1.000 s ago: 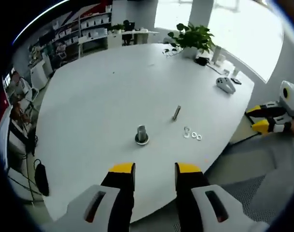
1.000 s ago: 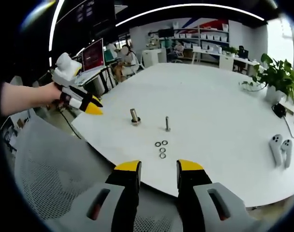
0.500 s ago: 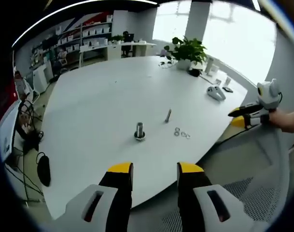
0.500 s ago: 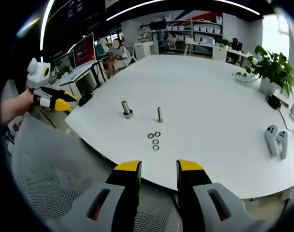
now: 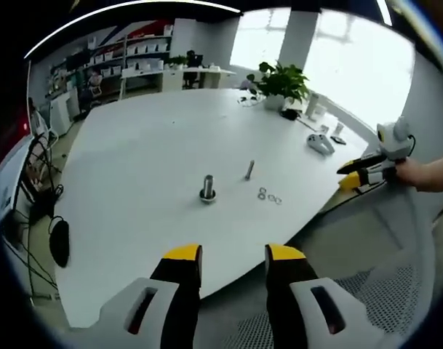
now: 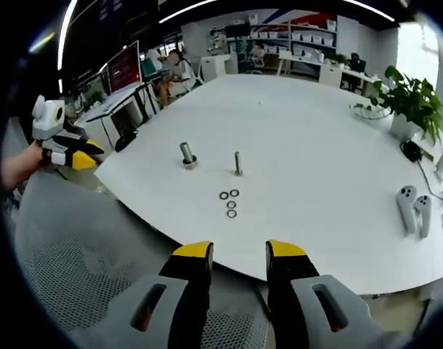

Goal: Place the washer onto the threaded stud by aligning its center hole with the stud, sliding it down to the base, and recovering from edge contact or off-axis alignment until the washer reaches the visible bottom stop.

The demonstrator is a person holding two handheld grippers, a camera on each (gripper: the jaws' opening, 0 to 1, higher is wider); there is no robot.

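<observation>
Three small washers (image 6: pixel 230 203) (image 5: pixel 268 195) lie in a cluster on the white table (image 6: pixel 316 145) (image 5: pixel 148 145). Just beyond them stands a thin threaded stud (image 6: pixel 238 163) (image 5: pixel 249 170), upright, and to its left a thicker bolt on a round base (image 6: pixel 186 154) (image 5: pixel 207 188). My left gripper (image 5: pixel 232 256) is open and empty, held off the table's near edge. My right gripper (image 6: pixel 238 254) is open and empty too, back from the edge above a mesh chair. In the right gripper view the left gripper (image 6: pixel 70 151) is far left, in a hand; in the left gripper view the right gripper (image 5: pixel 363 171) is far right.
A grey mesh chair (image 6: pixel 76 276) (image 5: pixel 381 305) sits below the table edge. Two white controllers (image 6: pixel 414 207) (image 5: pixel 319 143) and a potted plant (image 6: pixel 410 109) (image 5: pixel 283 81) stand on the far side. Desks, shelves and seated people fill the background; a black object (image 5: pixel 59 252) lies on the floor.
Both views have pulled back slightly from the table, so the stud and washers look a little smaller. The washers, stud and bolt have not moved. Both grippers stay open.
</observation>
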